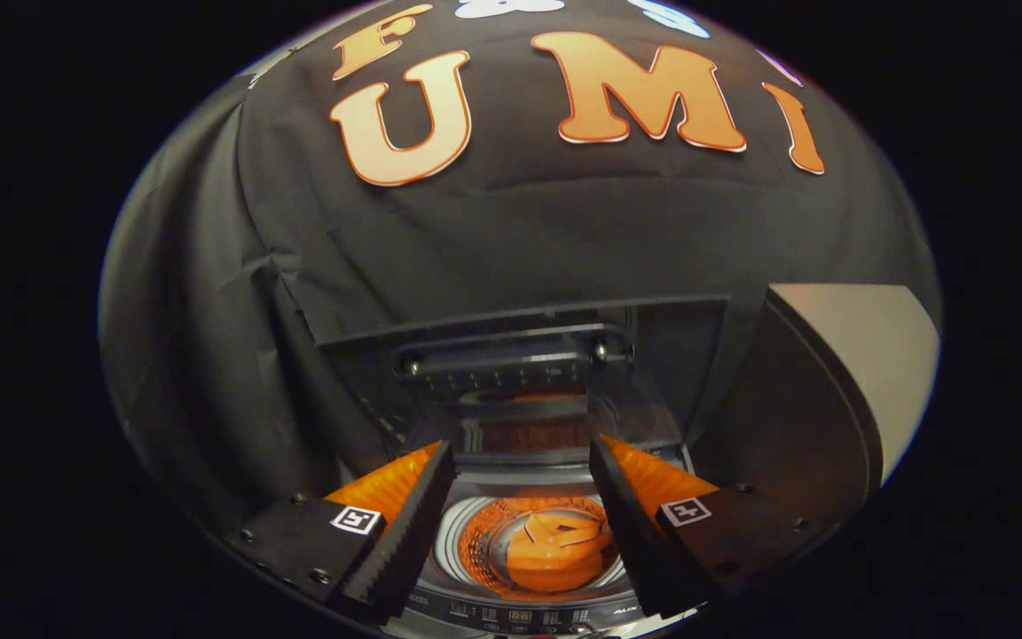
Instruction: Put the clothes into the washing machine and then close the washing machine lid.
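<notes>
Tongs: released, holding nothing, poised above the open washing machine. Clothes: orange bundle lying in the drum between the fingers; lid upright behind. Risk: lid may slam if nudged carelessly.

Glossy glass lid; perforated metal drum.

wall: black cloth, creased | right: pale panel | light: dim
</notes>
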The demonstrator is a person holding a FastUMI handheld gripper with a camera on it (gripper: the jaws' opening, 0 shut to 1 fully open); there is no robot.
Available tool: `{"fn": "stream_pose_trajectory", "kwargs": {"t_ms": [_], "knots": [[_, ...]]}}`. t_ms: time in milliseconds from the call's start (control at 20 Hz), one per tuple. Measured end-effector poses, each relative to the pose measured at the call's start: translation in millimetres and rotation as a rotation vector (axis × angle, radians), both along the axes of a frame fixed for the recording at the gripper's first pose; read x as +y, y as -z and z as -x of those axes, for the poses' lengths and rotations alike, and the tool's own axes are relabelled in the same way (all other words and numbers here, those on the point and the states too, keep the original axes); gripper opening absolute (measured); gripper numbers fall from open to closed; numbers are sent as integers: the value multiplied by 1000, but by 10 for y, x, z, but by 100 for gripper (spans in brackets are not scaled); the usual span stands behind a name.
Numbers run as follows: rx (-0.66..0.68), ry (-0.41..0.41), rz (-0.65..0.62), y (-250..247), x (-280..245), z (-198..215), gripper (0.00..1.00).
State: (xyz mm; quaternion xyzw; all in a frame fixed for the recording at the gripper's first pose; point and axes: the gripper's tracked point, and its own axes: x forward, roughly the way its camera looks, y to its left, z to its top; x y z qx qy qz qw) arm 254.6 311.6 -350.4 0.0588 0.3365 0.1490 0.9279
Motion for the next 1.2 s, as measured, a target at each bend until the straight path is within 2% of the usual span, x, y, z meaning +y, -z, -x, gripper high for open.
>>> {"fn": "stream_pose_trajectory", "kwargs": {"t_ms": [250,450,750,950,1200], "knots": [[-91,-9,-24,-419,103,-317,98],[-122,2,-47,-532,172,-608,98],[-132,-1,41,-460,260,-1061,98],[-95,8,72,-269,277,-1132,99],[-100,10,87,-286,256,-1030,100]]}}
